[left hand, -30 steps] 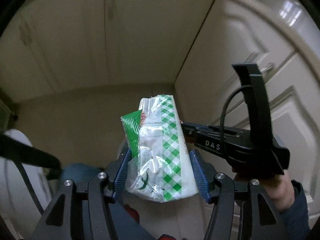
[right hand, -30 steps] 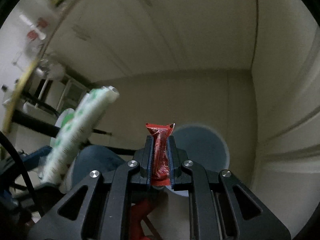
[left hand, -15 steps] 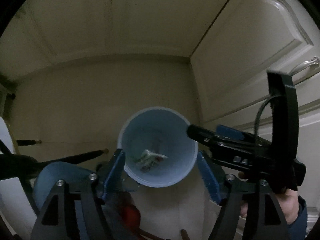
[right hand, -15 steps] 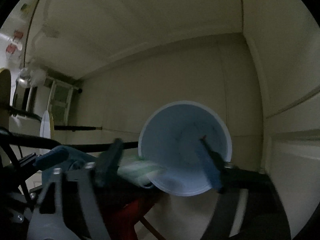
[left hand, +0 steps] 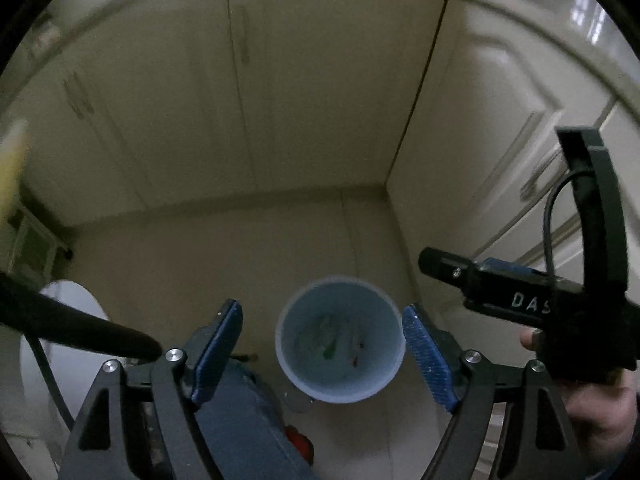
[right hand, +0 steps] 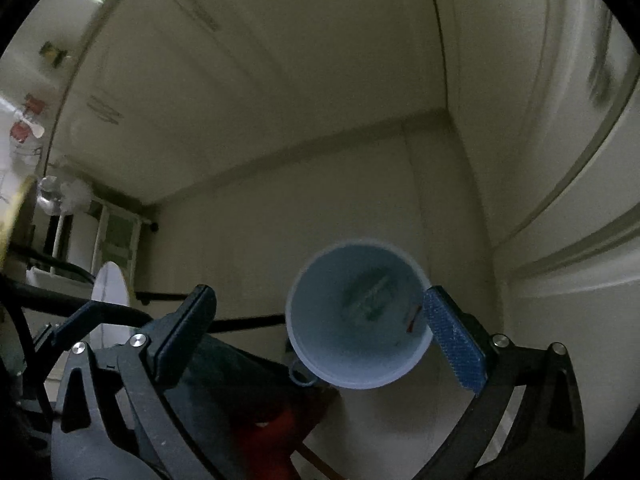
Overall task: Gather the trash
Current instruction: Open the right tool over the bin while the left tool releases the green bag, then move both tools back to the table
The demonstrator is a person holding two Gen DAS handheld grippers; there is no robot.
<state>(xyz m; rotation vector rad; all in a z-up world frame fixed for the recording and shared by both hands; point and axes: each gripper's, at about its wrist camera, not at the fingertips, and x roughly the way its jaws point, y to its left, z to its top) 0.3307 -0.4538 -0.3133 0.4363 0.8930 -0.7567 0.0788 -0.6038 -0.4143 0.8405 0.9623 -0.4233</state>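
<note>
**Both grippers gape above the bin**

We're looking straight down on one round, pale blue bin [left hand: 339,339], smooth-walled plastic, standing on a pale floor [left hand: 224,264] in the corner of cream cabinet doors [left hand: 312,80]. Our left gripper [left hand: 322,354] hangs above it with its jaws spread wide and nothing between them; its two pads [left hand: 218,350] are ribbed blue rubber on matte black arms with silver screws.

Inside the bin we count two bits of trash: a green-and-white wrapper [left hand: 326,336] and a small red scrap [left hand: 356,354], both blurred, lying at the bottom.

The left view gives us something extra: the right gripper [left hand: 434,262] seen from the side at the right edge, a black body with white lettering and a looping cable, gripped by a bare hand [left hand: 592,412].

From the right view, the right gripper [right hand: 320,328] is likewise released, holding nothing, with the bin [right hand: 360,376] between its fingers and the right blue pad [right hand: 454,340] overlapping the rim. Here the green wrapper [right hand: 370,296] and red scrap [right hand: 414,318] show again, plus a white fan [right hand: 74,196] far left that the other view lacks.
</note>
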